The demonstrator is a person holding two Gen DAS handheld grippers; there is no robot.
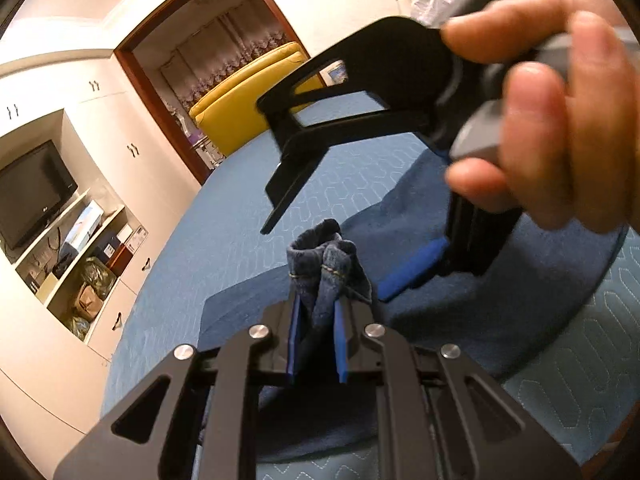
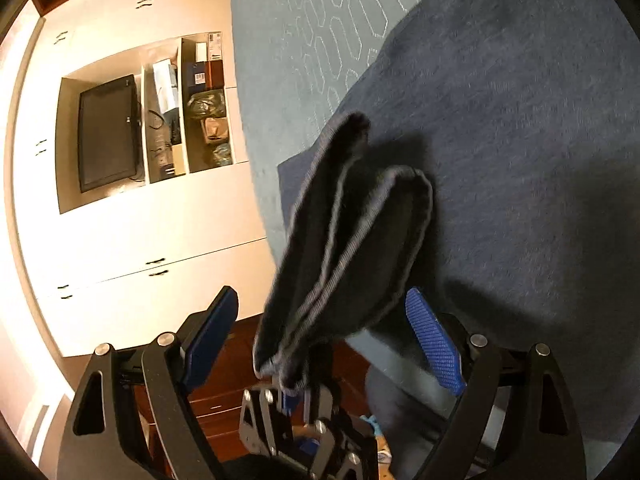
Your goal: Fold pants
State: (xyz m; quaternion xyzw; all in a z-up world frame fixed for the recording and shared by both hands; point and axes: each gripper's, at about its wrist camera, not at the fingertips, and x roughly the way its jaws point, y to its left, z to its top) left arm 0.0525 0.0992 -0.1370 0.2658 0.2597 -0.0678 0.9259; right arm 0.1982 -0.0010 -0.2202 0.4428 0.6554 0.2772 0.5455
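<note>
We've got the left gripper (image 1: 318, 332) pinched tight on a bunched hem of the dark blue pants (image 1: 328, 264), lifted w/ the rest spread over the quilted blue bed (image 1: 352, 184), while the right gripper (image 2: 320, 332), held in a hand (image 1: 560, 120), stands wide open, fabric edges between its pads but ungripped

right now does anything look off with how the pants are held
Only the left gripper holds the pants, its jaws shut on a bunched hem. The right gripper is open, gripping nothing, so that hem hangs from one side. Nothing looks torn.
</note>
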